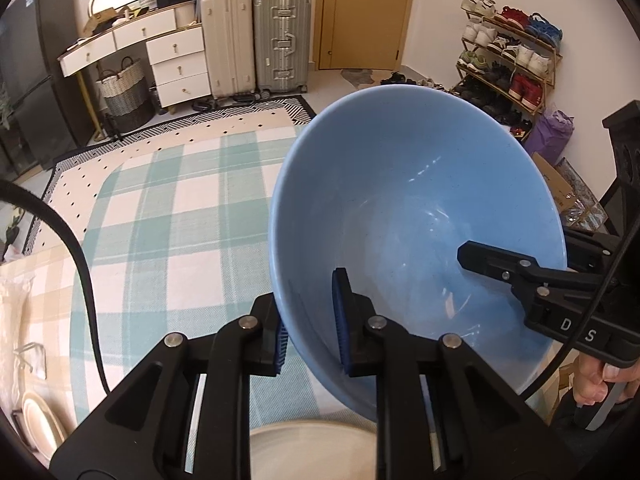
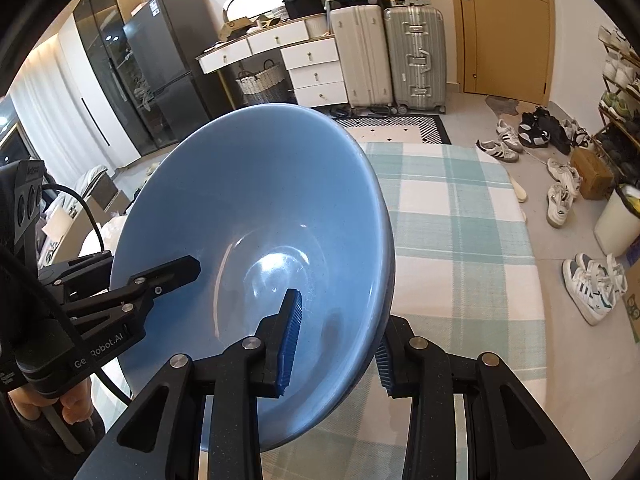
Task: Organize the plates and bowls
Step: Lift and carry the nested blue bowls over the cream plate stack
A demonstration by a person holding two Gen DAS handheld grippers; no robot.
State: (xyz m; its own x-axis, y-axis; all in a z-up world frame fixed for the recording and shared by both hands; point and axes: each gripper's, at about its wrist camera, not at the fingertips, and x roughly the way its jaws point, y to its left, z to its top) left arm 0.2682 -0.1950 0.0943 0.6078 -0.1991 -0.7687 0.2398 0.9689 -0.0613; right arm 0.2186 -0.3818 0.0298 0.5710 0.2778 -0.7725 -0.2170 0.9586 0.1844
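**Blue bowl held by both grippers above the checked tabletop**

The tabletop (image 1: 168, 216) is covered with a cloth of pale green and white checks, and it fills the lower half of both views. Behind it the room shows a patterned rug (image 1: 256, 120), two hard suitcases (image 1: 256, 40) standing side by side against the wall, a white dresser (image 1: 168, 52) and a shoe rack (image 1: 516, 64).

The blue bowl (image 1: 416, 208) is in the air over the cloth, tilted so that its inside faces the cameras. It is held at two opposite parts of its rim.

The left gripper (image 1: 312, 320) has its fingers narrow, one blue pad inside the bowl and one outside, and they press on the rim wall nearest its camera. The right gripper (image 2: 336, 344) takes the rim in the same way at the other side, one finger inside and one outside, also narrow and closed on the wall. A hand (image 1: 596, 384) is seen on the handle of the right gripper.

Below the bowl, at the bottom edge of the left view, a cream plate (image 1: 304, 448) lies on the tabletop. Another pale plate (image 1: 40, 424) stands on edge at the far left in a rack.
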